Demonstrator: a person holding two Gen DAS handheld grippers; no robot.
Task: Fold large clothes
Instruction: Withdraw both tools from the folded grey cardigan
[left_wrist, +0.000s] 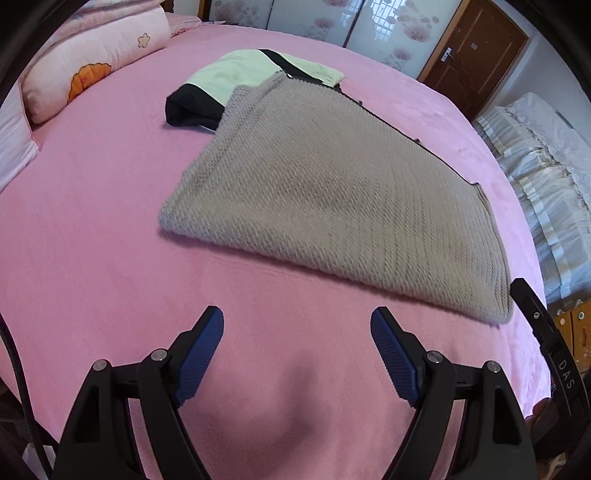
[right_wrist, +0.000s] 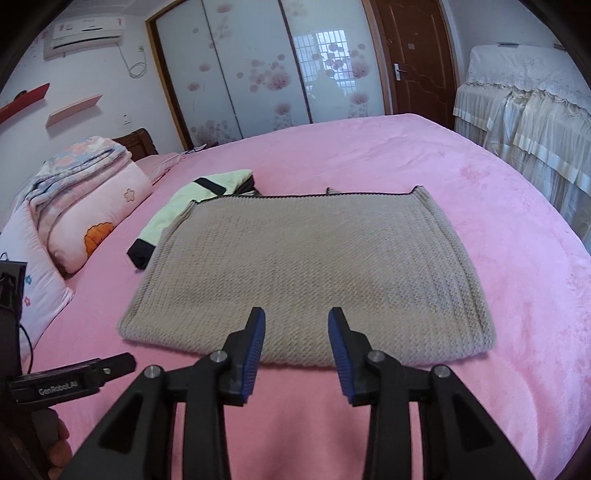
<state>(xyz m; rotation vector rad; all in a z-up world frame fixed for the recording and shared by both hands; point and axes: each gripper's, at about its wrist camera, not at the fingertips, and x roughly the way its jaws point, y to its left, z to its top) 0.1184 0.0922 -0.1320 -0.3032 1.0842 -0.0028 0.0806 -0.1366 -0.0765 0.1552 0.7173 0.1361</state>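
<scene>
A taupe knitted sweater (left_wrist: 332, 184) (right_wrist: 306, 266) lies folded into a flat rectangle on the pink bed (left_wrist: 92, 240) (right_wrist: 498, 240). Its far left corner overlaps a pale green and black garment (left_wrist: 236, 77) (right_wrist: 192, 206). My left gripper (left_wrist: 297, 317) hovers over bare bedspread just short of the sweater's near edge, its jaws wide apart with nothing between them. My right gripper (right_wrist: 296, 315) hangs above the sweater's near edge, open, its blue pads (right_wrist: 255, 354) clear of the knit. Part of the left gripper's body (right_wrist: 74, 380) shows at the lower left of the right wrist view.
Pink pillows and a folded floral quilt (left_wrist: 92, 66) (right_wrist: 92, 206) are stacked at the bed's left end. Frosted sliding wardrobe doors (right_wrist: 258, 74) and a brown door (right_wrist: 417, 55) stand behind. Furniture under a white frilled cover (right_wrist: 517, 110) lines the right side.
</scene>
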